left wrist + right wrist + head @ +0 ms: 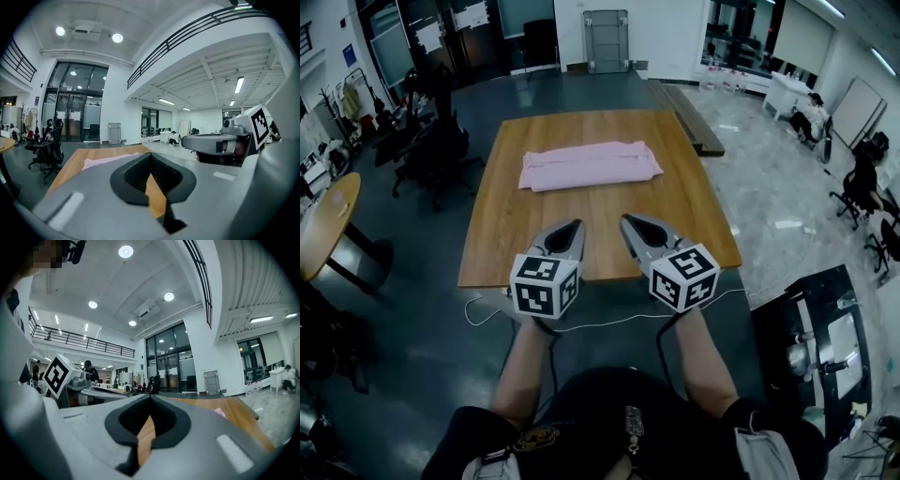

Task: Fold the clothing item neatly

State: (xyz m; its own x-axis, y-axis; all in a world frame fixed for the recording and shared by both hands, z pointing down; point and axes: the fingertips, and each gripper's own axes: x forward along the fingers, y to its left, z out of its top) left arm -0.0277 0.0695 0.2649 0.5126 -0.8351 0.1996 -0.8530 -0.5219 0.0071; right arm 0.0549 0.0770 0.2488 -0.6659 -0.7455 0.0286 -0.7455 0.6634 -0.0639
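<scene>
**Crosswise and dead ahead**

Left gripper [576,226] and right gripper [627,222], both closed and empty, hover over the table's [502,239] near edge. The pink garment [589,165] lies mid-table, straight ahead, long axis crosswise, equally near both.

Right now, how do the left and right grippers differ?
The left gripper angles toward the right and the right gripper toward the left, so their tips converge. The left gripper's cube shows a different square pattern from the right gripper's. The left gripper view shows a broad strip of the folded pink cloth; the right gripper view shows only its edge. Shared: both are shut, empty, clear of the cloth, near the wooden table's front edge.
</scene>
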